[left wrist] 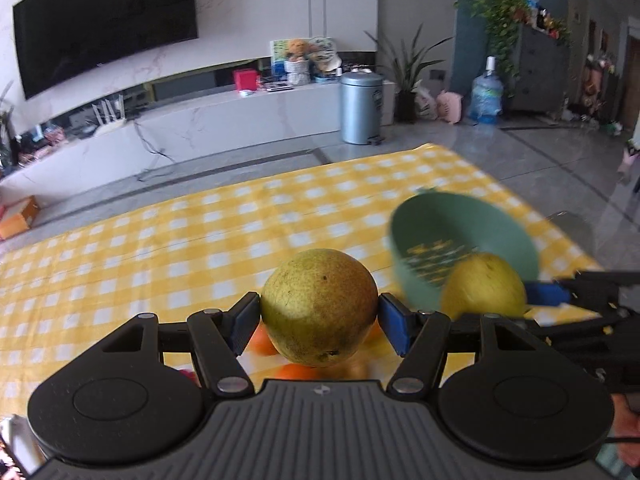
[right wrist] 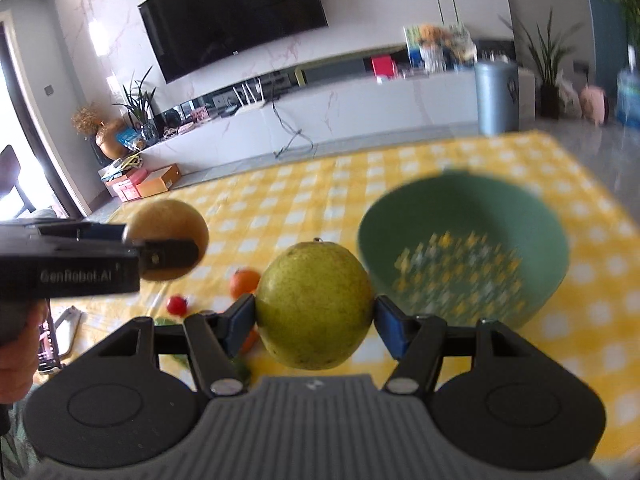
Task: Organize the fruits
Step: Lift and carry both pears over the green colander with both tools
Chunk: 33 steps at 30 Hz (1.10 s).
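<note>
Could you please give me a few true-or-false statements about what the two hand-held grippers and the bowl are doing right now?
1. Each hand-held gripper holds a pear. True: the left hand-held gripper clamps the browner pear, and the right hand-held gripper clamps the greener pear.
2. The bowl is red. False: it is green.
3. A pear already lies in the bowl. False: only a printed pattern shows inside; both pears are in the grippers.
4. The tablecloth is yellow and white checked. True.
5. An orange fruit and a small red fruit lie on the cloth. True.
</note>
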{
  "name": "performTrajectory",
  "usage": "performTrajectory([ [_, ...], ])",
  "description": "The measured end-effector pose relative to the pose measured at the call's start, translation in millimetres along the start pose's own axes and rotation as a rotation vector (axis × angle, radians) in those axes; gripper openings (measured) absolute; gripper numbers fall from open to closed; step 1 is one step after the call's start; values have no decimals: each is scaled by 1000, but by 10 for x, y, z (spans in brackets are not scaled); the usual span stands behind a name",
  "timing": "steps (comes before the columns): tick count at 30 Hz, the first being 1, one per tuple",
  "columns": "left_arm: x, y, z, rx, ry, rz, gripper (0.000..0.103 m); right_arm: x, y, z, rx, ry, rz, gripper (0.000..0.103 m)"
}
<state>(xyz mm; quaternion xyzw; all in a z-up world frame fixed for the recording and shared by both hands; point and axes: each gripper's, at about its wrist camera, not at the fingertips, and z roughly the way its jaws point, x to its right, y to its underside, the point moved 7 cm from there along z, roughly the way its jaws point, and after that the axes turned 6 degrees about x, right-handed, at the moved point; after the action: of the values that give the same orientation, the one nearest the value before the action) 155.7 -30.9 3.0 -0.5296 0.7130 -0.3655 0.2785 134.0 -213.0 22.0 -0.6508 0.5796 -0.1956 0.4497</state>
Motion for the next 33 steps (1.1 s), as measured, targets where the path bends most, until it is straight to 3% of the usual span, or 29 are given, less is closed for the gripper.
performTrajectory([
  [8, 521, -283, 228, -9, 93, 29, 74, 555, -418, -11, -28, 42, -151, 62],
  [14, 923, -382, 568, -57, 151, 81, 74, 1026, -537, 189, -130, 42, -245, 62],
  [19, 1159, -351, 823, -128, 211, 122, 74, 1276, -534, 410, -237, 23, -303, 62],
  [33, 1308, -143, 1348, -286, 240, 175, 74, 1421, -243, 894, -458, -40, -436, 62],
])
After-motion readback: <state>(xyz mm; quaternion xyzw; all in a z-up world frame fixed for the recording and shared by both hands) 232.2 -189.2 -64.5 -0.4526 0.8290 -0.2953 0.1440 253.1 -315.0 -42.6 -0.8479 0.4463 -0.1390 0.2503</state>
